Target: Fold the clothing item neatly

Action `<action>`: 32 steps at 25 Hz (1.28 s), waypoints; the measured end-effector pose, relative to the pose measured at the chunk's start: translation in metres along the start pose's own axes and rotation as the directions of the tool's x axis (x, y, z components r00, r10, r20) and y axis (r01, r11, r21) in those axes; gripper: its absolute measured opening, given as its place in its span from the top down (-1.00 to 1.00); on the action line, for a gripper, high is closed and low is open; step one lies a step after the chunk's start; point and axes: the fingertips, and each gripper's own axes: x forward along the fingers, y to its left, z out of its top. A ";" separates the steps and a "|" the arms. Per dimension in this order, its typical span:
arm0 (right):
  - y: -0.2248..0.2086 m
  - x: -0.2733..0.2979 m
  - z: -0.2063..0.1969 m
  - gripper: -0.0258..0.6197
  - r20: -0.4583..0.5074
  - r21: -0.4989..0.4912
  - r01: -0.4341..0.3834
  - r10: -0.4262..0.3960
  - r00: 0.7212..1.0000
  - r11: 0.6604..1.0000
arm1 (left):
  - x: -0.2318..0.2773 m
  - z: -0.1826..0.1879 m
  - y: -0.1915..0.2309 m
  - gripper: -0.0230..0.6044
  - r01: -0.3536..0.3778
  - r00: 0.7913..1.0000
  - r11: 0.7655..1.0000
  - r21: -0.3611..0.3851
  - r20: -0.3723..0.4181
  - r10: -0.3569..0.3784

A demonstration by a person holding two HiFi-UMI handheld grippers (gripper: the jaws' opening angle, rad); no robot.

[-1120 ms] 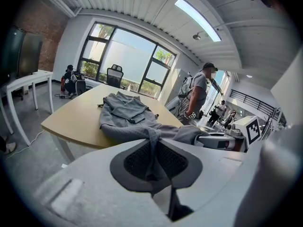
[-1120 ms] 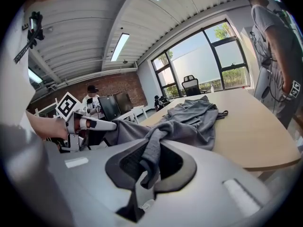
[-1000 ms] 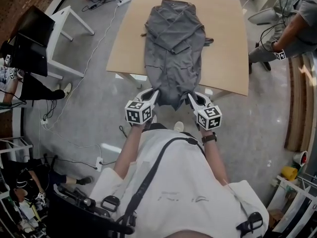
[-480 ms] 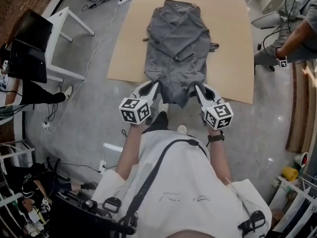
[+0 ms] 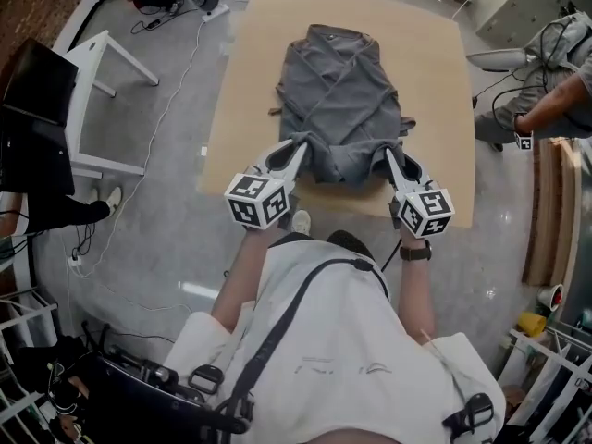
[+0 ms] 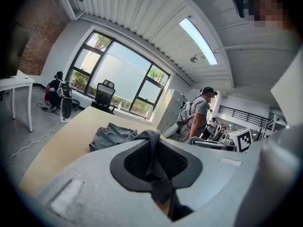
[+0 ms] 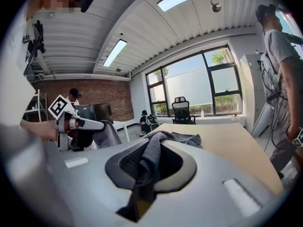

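garment (image 5: 340, 100) hem in left tool (image 5: 302, 144), right tool (image 5: 388, 154)

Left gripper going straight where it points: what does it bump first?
Probably the left gripper meets the rest of the crumpled grey cloth garment its jaws pinch, on the tan wooden table.

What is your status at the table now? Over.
Left claw shut on grey garment, near hem. Right claw the same. Garment lies on wooden table, near end lifted. Nothing else on the table.
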 end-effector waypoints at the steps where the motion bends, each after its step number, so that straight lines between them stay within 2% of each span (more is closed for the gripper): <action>1: -0.005 0.007 0.005 0.83 0.000 -0.006 0.014 -0.014 1.000 1.000 | 0.005 0.005 0.004 0.80 0.011 1.000 1.000 0.005 -0.001 -0.011; 4: -0.021 0.034 0.022 0.83 -0.015 -0.030 0.032 -0.033 0.999 0.999 | 0.026 0.025 0.022 0.80 0.024 1.000 1.000 0.006 0.003 -0.024; 11: -0.073 0.095 0.053 0.83 -0.044 -0.063 0.011 -0.014 0.999 0.998 | 0.084 0.072 0.072 0.80 -0.026 0.999 1.000 -0.002 0.027 0.026; 17: -0.115 0.165 0.072 0.83 -0.073 -0.065 -0.051 0.046 0.996 0.997 | 0.146 0.103 0.121 0.80 -0.091 0.996 0.996 -0.017 0.022 0.092; 22: -0.153 0.230 0.078 0.83 -0.096 -0.050 -0.106 0.101 0.990 0.993 | 0.213 0.129 0.160 0.80 -0.117 0.993 0.993 -0.005 0.024 0.117; 27: -0.194 0.295 0.060 0.83 -0.171 -0.018 -0.135 0.130 0.977 0.991 | 0.275 0.126 0.211 0.80 -0.159 0.987 0.987 -0.012 -0.029 0.159; 32: -0.234 0.355 0.018 0.82 -0.300 0.039 -0.143 0.148 0.942 0.989 | 0.332 0.087 0.263 0.79 -0.191 0.971 0.980 -0.049 -0.158 0.181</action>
